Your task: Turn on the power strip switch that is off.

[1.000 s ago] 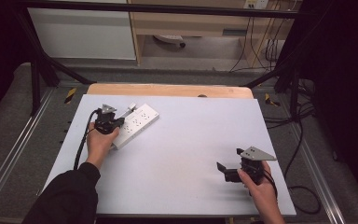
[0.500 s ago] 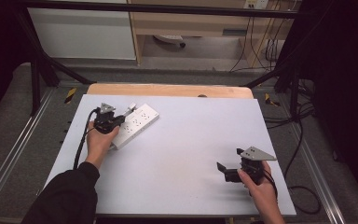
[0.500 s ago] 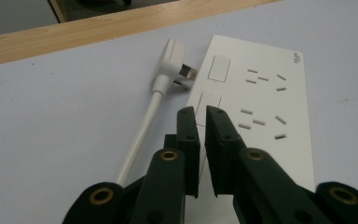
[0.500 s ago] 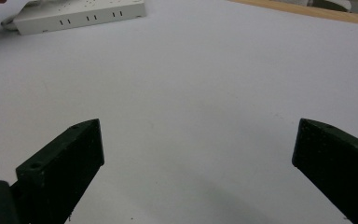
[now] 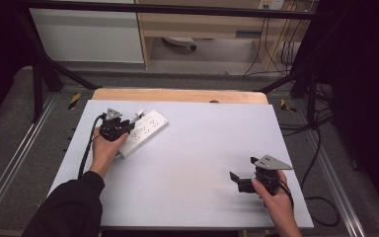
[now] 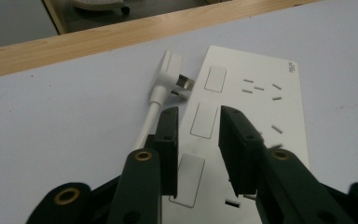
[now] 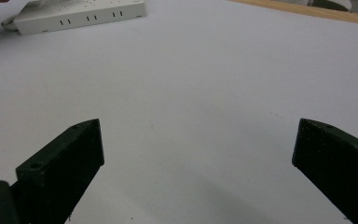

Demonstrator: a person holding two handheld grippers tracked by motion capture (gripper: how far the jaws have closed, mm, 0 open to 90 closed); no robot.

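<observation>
A white power strip (image 5: 145, 131) lies slanted on the left part of the table (image 5: 202, 143). Its white plug (image 6: 169, 68) rests beside the strip's far end, prongs bare, and its cable (image 6: 150, 109) runs back under my left jaw. My left gripper (image 5: 127, 127) hovers just over the strip (image 6: 256, 107). The left gripper (image 6: 198, 116) is open by a narrow gap, with nothing between the jaws. My right gripper (image 5: 242, 169) is near the table's front right. The right gripper (image 7: 200, 135) stands wide open over bare table, and the strip (image 7: 79, 16) lies far off from it.
A wooden strip (image 5: 177, 95) edges the table's far side. Beyond it stand a white cabinet (image 5: 89, 34) and a wooden shelf unit (image 5: 202, 24), with cables (image 5: 276, 54) on the floor. Metal rails (image 5: 15, 168) run along both sides of the table.
</observation>
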